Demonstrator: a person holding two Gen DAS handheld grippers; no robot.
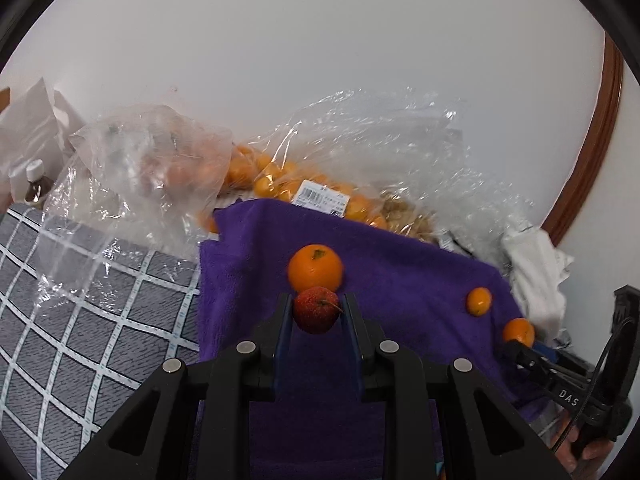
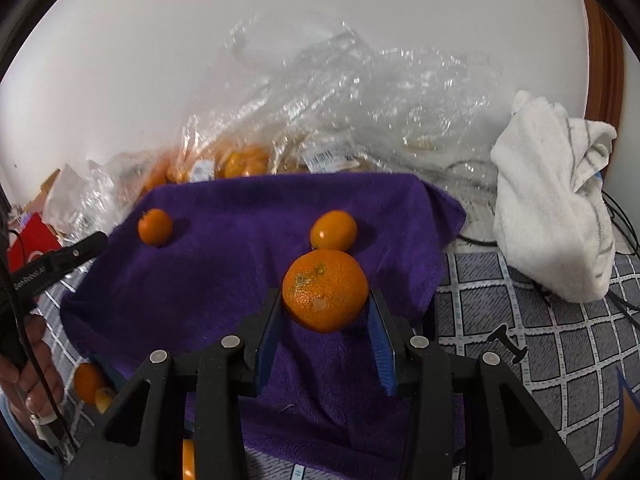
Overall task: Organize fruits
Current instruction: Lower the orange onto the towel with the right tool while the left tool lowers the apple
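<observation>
My left gripper (image 1: 317, 312) is shut on a small red fruit (image 1: 316, 309) just above the purple towel (image 1: 400, 280). An orange (image 1: 315, 267) lies on the towel right behind it. My right gripper (image 2: 325, 300) is shut on a large orange (image 2: 325, 290) over the towel (image 2: 224, 264). A small orange (image 2: 334, 230) lies just beyond it, and another orange (image 2: 155, 226) lies at the towel's left. In the left wrist view a small orange (image 1: 479, 301) lies on the towel's right, and the right gripper's orange (image 1: 518, 332) shows at the edge.
Clear plastic bags of oranges (image 1: 304, 188) lie against the wall behind the towel. A white cloth (image 2: 556, 200) lies to the right on the grey checked cover (image 2: 560, 340). More small oranges (image 2: 90, 382) lie at the towel's lower left. A bottle (image 1: 36, 184) stands far left.
</observation>
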